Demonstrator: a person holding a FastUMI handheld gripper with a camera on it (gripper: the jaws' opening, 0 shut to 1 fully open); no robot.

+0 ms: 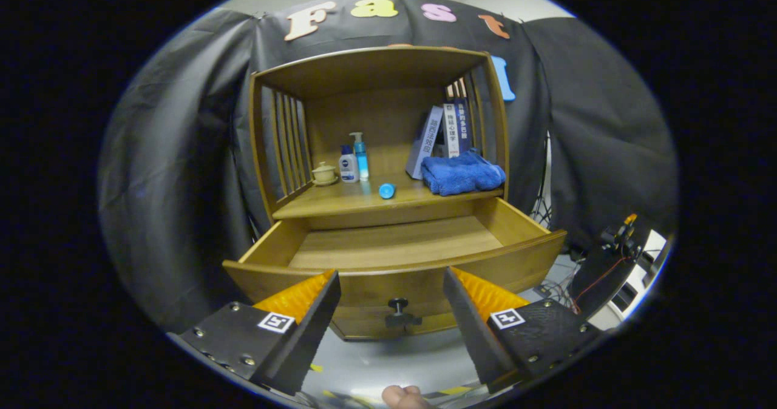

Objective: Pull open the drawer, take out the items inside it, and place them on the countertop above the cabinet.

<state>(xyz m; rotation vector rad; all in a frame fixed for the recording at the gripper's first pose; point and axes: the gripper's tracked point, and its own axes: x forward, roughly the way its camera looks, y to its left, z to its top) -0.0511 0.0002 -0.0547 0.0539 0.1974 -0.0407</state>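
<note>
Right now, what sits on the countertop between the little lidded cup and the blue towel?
In the gripper view: two bottles beside the lidded cup, then a small blue cap nearer the blue towel.

On the surface (340, 206) above the pulled-out drawer (394, 263), at frame centre, a cup (324, 173) and bottles (355, 160) are set left, books (446, 131) behind a towel (461, 173) right, the spread claw (391, 287) below.

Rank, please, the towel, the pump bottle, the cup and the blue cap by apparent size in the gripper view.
1. Towel
2. Pump bottle
3. Cup
4. Blue cap
The cap sits nearest the camera yet looks smallest. Gripper open, before the drawer.
</note>
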